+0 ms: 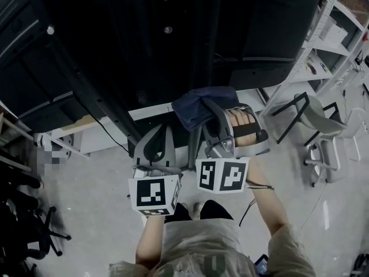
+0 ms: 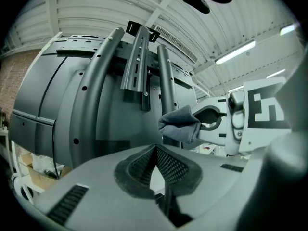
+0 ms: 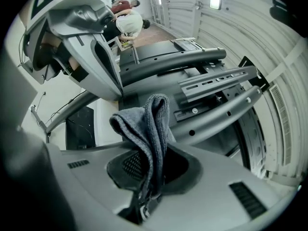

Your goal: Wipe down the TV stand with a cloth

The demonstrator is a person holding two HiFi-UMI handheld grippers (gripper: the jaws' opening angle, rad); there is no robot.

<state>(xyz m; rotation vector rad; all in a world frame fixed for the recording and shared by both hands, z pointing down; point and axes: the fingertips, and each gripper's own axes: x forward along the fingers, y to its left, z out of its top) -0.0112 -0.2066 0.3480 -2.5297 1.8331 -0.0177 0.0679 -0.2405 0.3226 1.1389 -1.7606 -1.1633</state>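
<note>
Ready to wipe: cloth (image 3: 144, 124) up by the TV stand (image 3: 216, 117)
right gripper (image 3: 149, 177) jaws clamp it, left gripper (image 2: 156, 163) jaws pinched together, empty; next I'd press it onto a post.

The cloth (image 3: 144, 129) pinched in the right tool (image 3: 148, 170) is a soft grey-blue fabric with a fine ribbed, looped weave, matt and folded thick. That tool and the left tool (image 2: 156, 153) both have smooth matt grey plastic shells, with darker pads (image 2: 172, 166) in a cross-hatched, rubbery-looking grain. The TV stand (image 3: 216, 113), at one to two o'clock of the cloth, is dark painted metal tube and channel with a satin sheen, drilled holes and bright screw heads
</note>
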